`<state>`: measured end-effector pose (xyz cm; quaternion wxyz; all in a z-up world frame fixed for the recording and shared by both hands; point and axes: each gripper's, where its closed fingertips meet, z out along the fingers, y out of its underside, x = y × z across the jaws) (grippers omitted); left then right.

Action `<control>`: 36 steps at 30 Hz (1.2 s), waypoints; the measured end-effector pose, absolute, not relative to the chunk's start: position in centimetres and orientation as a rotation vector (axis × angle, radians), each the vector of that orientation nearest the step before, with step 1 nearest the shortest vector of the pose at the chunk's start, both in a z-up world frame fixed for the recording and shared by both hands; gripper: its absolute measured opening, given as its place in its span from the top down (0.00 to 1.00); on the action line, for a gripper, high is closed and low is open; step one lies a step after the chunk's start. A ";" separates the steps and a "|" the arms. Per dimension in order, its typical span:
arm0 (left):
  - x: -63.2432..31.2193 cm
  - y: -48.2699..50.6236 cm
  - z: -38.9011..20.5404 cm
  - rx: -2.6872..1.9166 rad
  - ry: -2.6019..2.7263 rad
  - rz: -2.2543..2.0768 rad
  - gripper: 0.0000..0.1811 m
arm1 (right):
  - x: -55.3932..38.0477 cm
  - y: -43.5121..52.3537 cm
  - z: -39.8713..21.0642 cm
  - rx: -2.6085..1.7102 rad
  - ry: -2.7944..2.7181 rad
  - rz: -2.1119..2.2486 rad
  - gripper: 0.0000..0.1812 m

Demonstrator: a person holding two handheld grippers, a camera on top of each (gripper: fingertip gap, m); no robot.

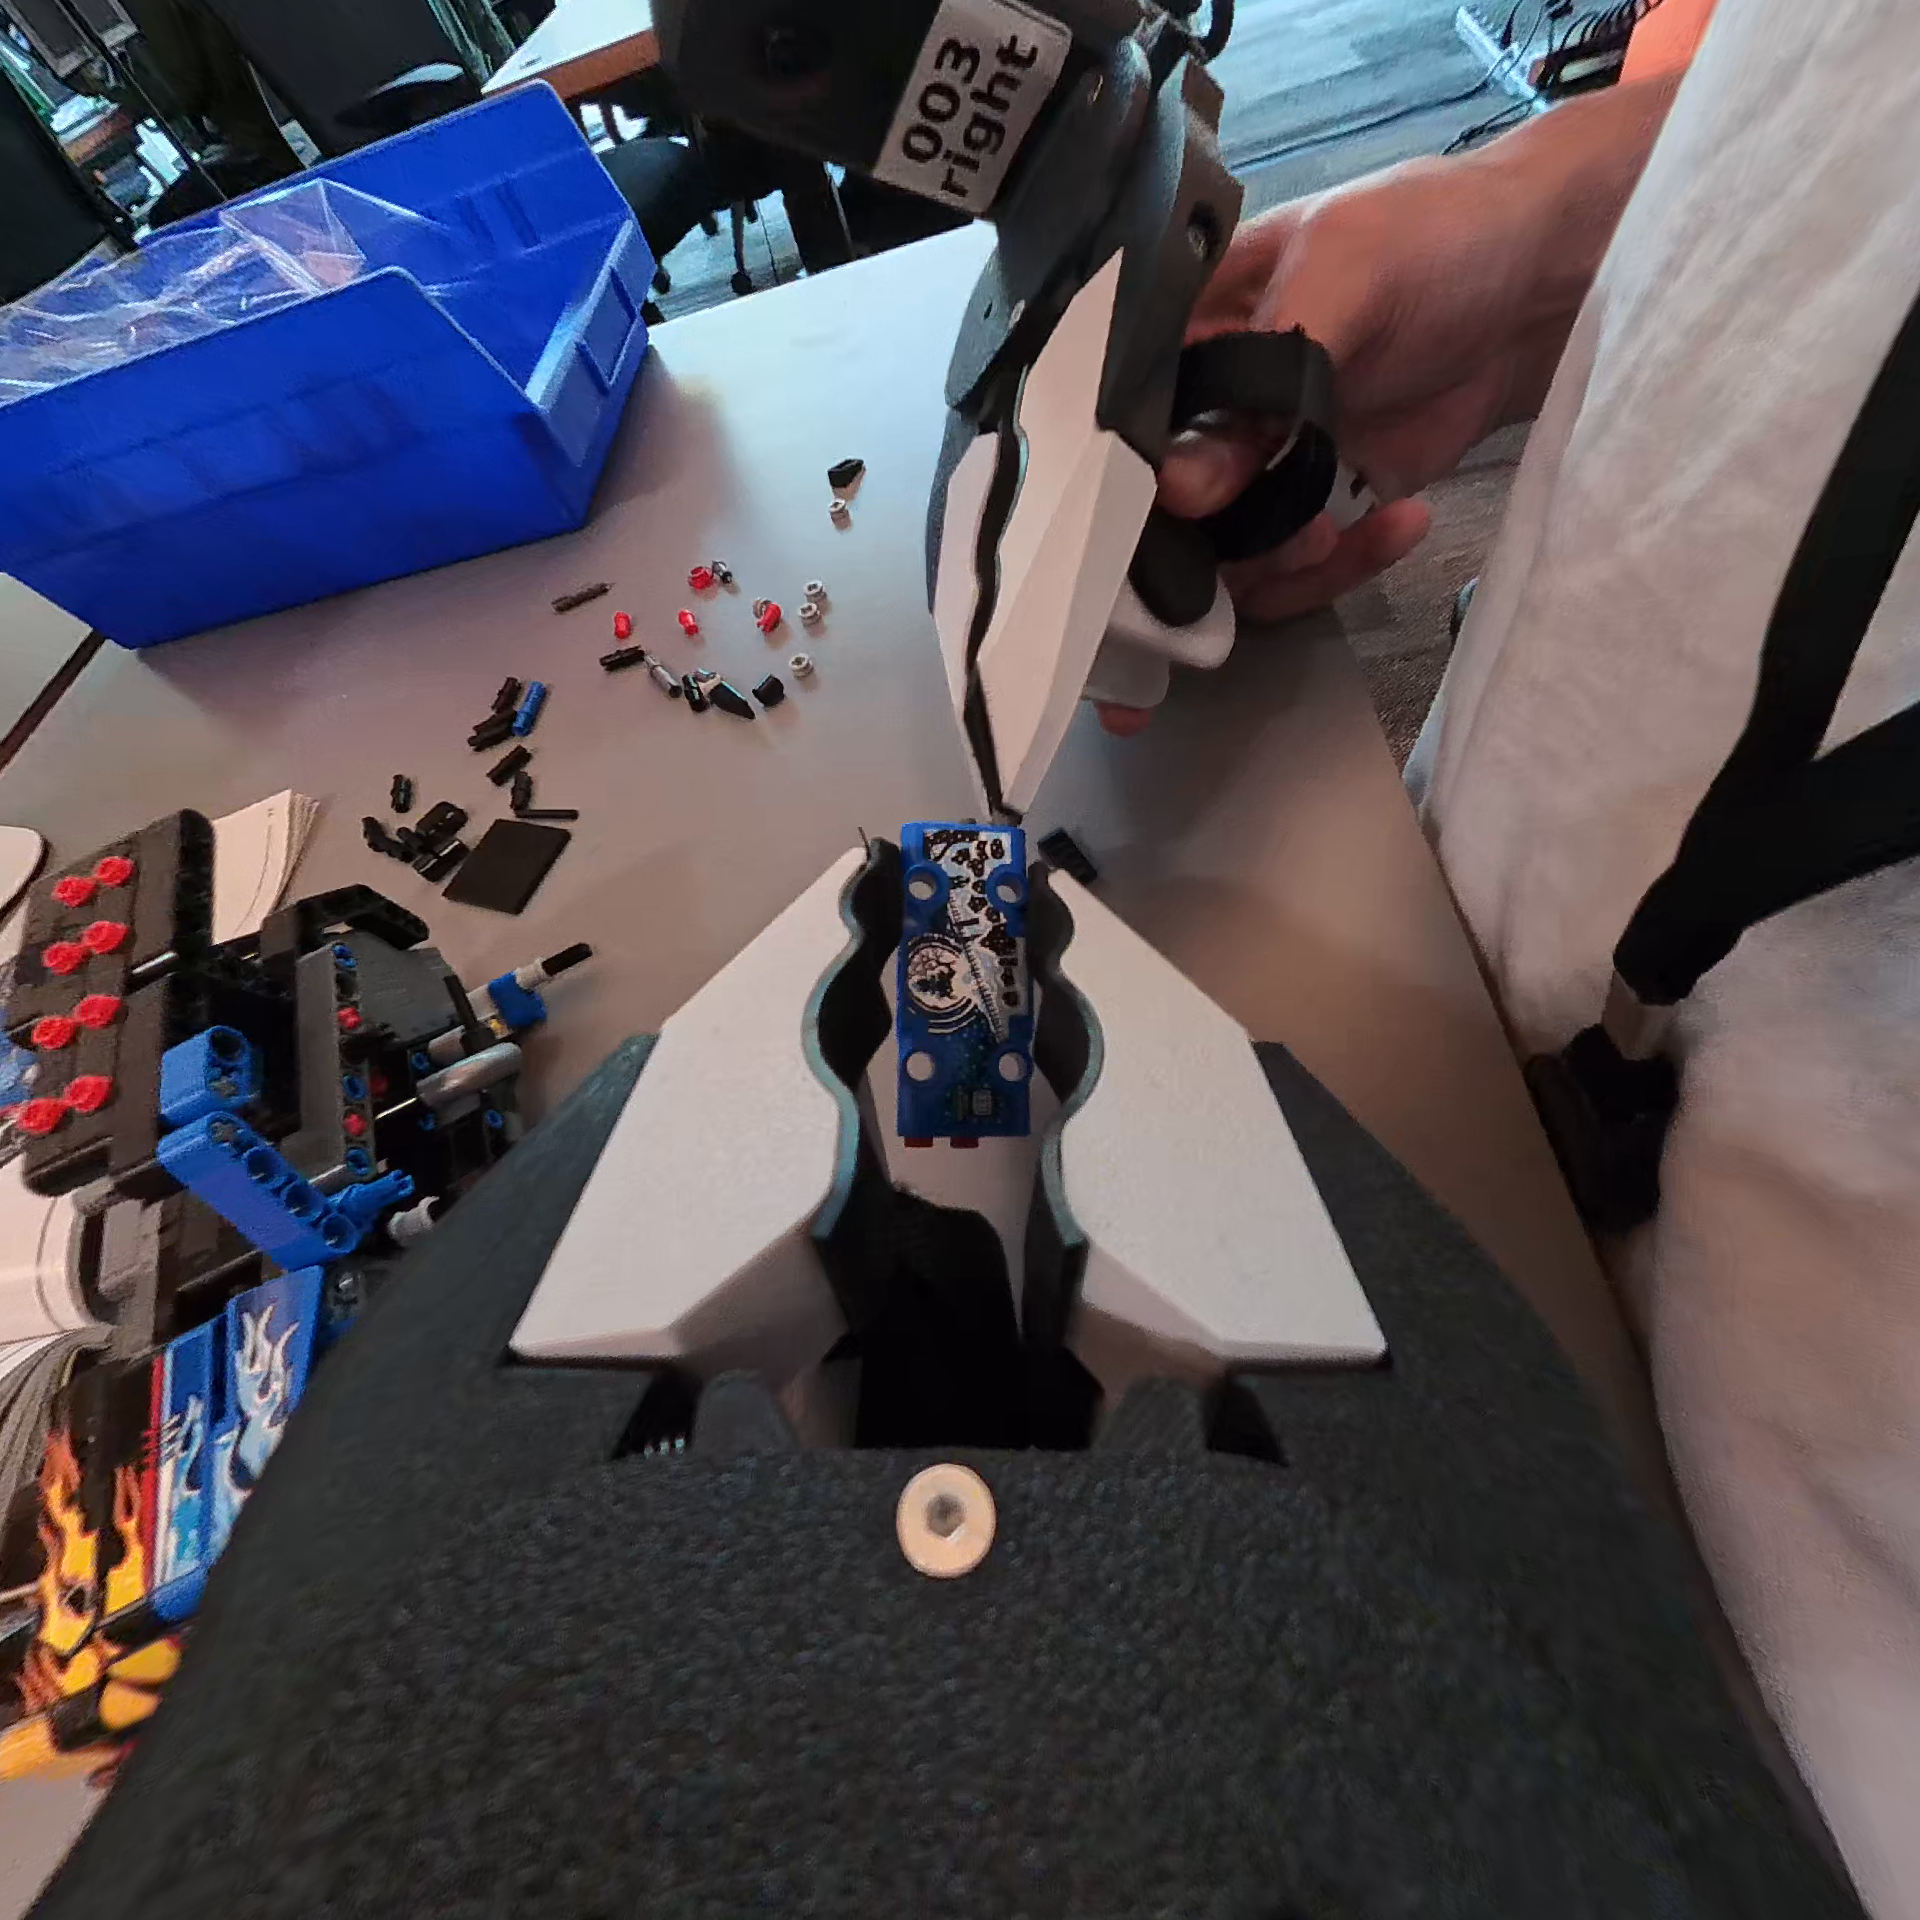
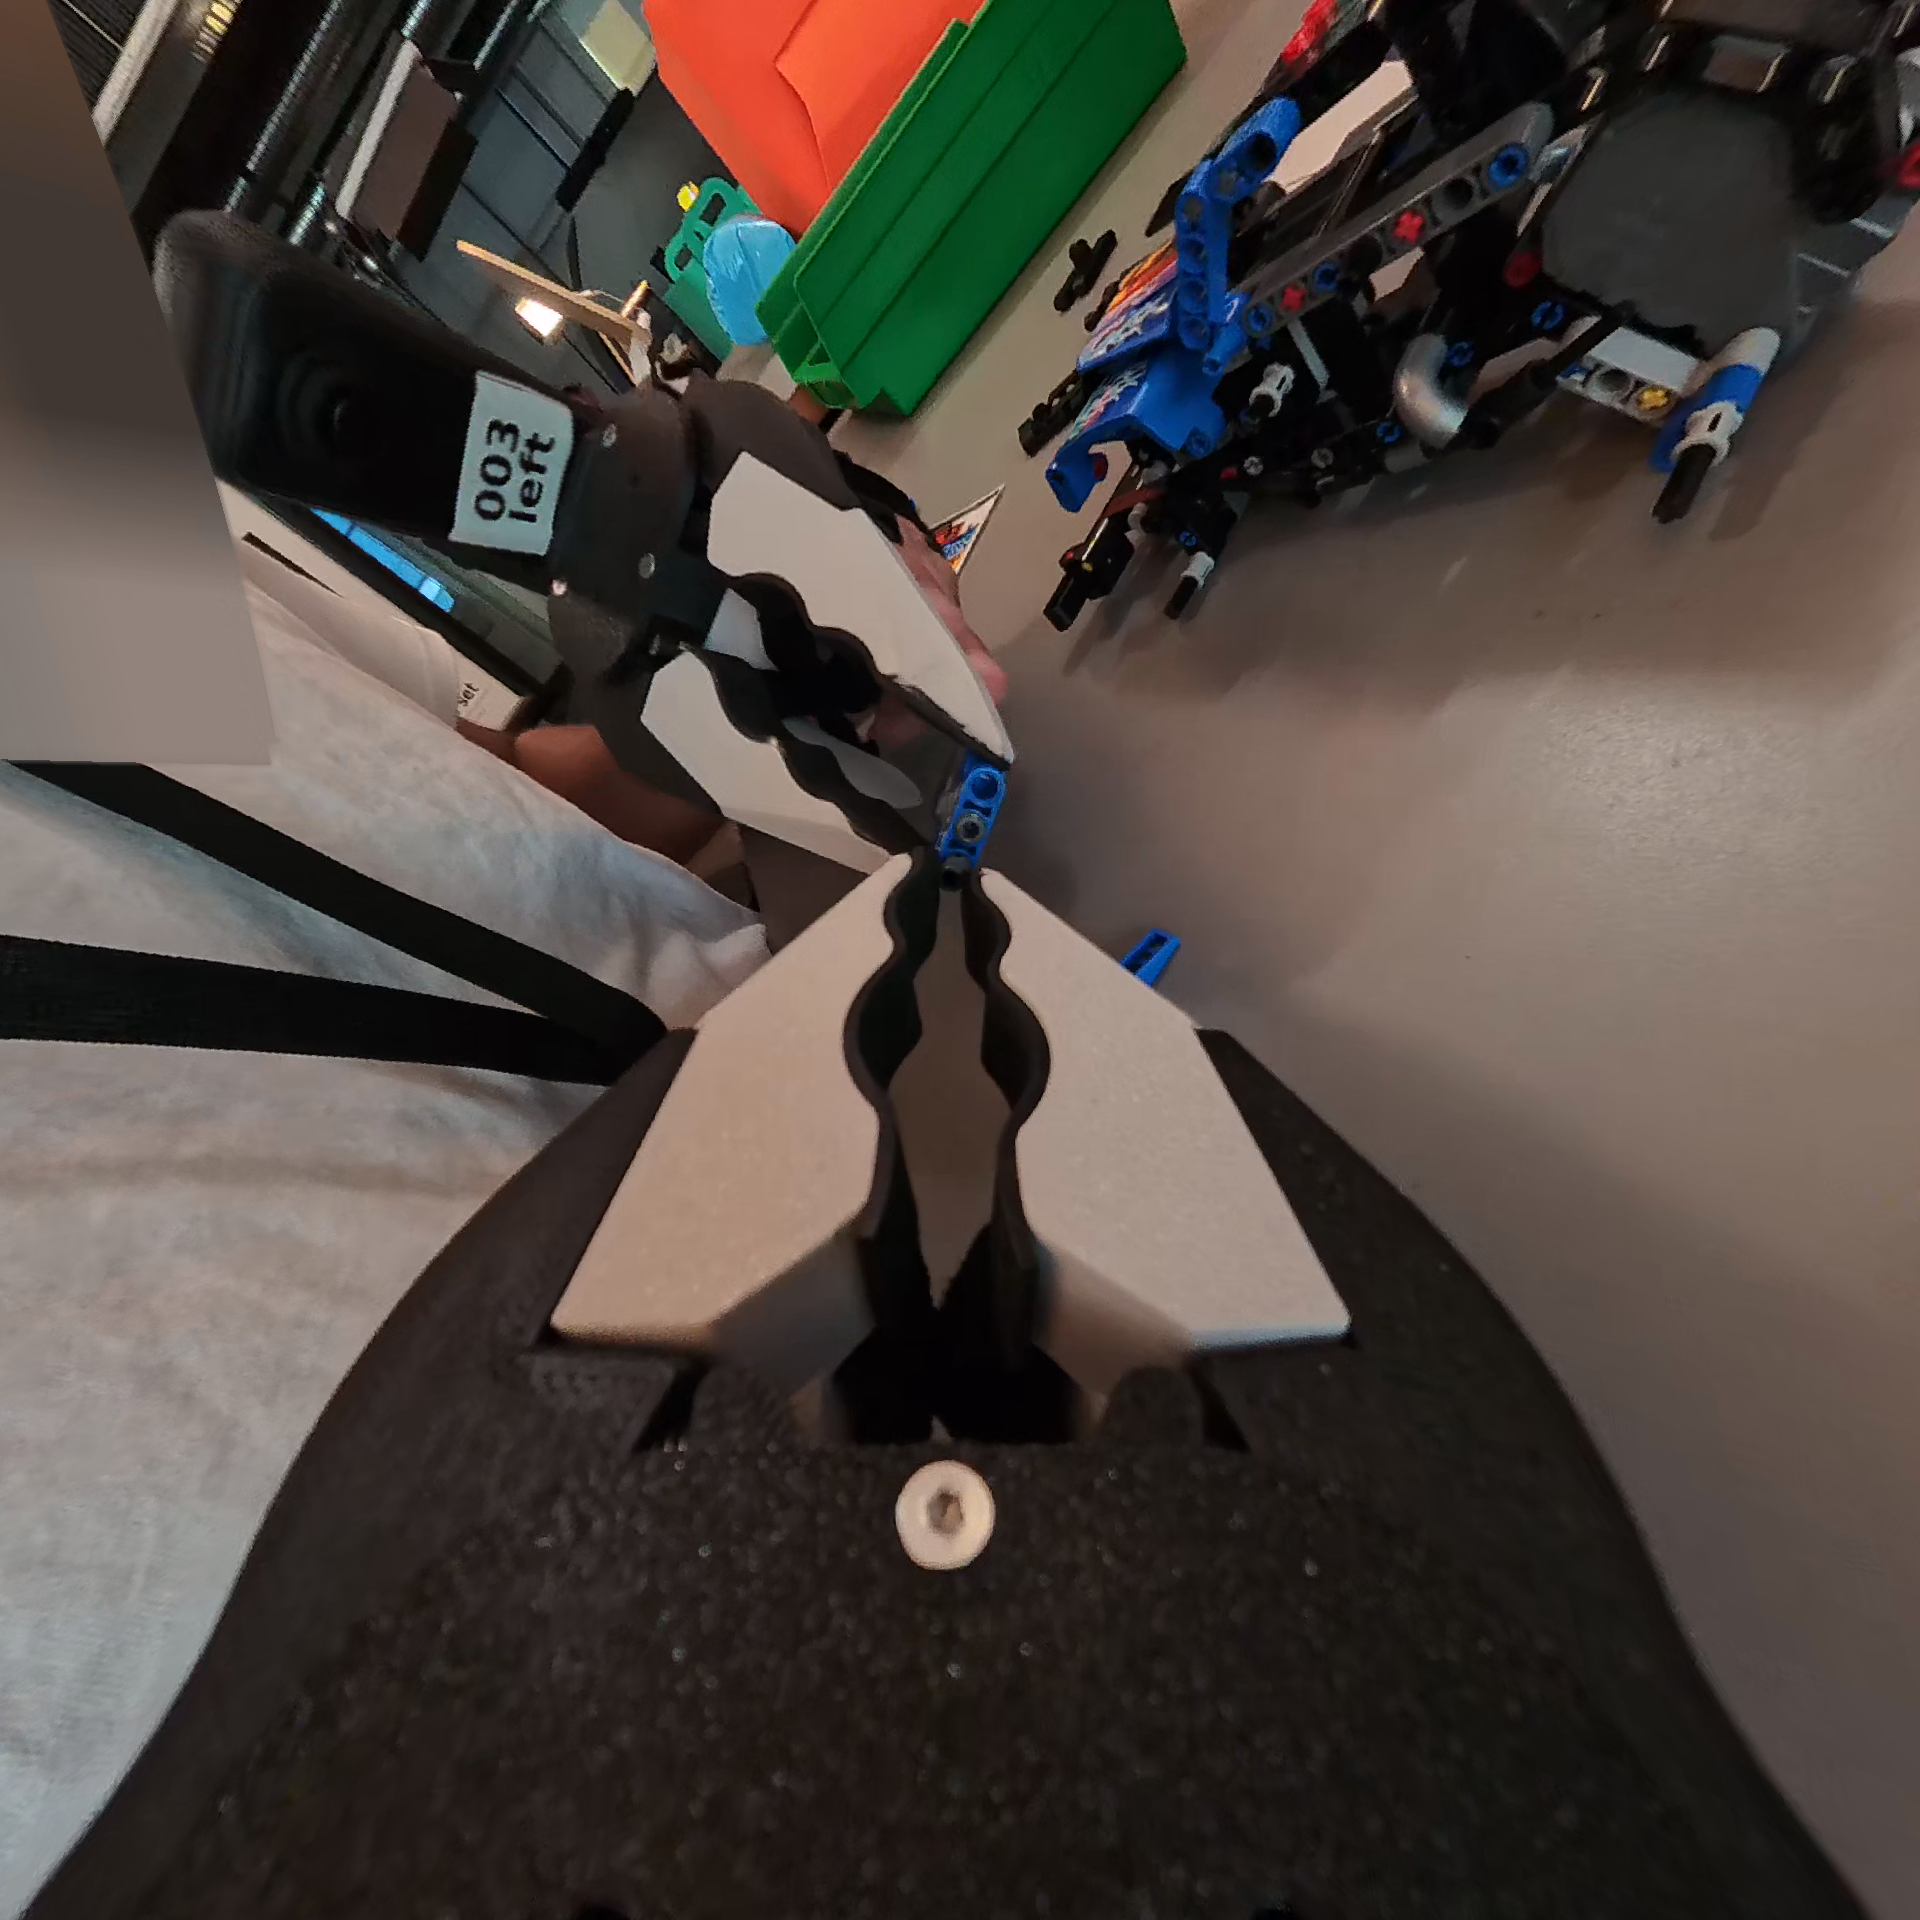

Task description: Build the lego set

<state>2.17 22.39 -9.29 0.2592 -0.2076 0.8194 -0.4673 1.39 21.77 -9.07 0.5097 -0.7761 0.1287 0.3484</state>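
Black textured gripper bodies, grey wavy-edged jaws, one silver screw each

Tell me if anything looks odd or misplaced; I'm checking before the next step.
One thing: a small blue Lego piece lies alone on the grey table beside the right gripper, away from the scattered loose pieces. Nothing looks spilled or broken.

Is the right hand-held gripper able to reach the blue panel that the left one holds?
Probably yes: the right hand-held gripper already sits at the blue panel's far end, nothing between.
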 end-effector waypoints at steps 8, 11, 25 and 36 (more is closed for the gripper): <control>2.0 22.2 -8.9 -0.560 2.202 -1.372 0.88 | 1.2 21.6 -8.6 -1.836 0.307 0.893 0.98; 1.9 22.0 -8.6 -0.563 2.194 -1.417 0.88 | 1.1 21.5 -8.3 -1.815 0.300 0.923 0.98; 1.2 21.7 -8.4 -0.532 2.227 -1.491 0.88 | 0.3 21.3 -8.4 -1.835 0.250 0.950 0.98; 0.3 21.3 -8.0 -0.478 2.262 -1.574 0.88 | -0.5 21.0 -7.5 -1.797 0.216 1.055 0.98</control>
